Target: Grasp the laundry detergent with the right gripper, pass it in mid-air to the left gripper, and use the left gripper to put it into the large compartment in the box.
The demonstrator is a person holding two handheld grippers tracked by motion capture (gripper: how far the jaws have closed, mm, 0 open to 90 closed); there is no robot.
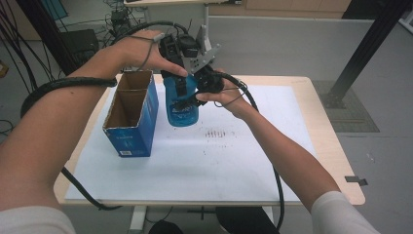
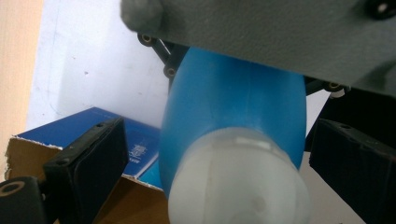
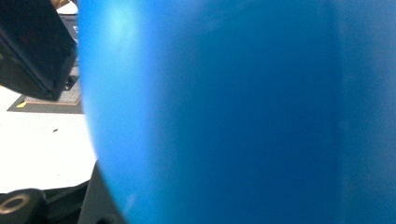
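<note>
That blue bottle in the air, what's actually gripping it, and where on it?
The right gripper seems clamped on the blue bottle at its body; the left gripper straddles the white cap end, jaws apart.

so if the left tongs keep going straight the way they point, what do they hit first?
The blue bottle: its whitish end sits between the left tongs, jaws either side. Whether they touch it can't be told.

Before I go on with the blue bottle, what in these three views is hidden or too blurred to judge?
- Right gripper grip: in the right gripper view the blue bottle is a close blur covering the jaws.
- Bottle's top: in the high view the left gripper and hand cover it.
- Bottle label: too small to read.
- Blue box interior: far compartment's bottom hidden by its walls.
</note>
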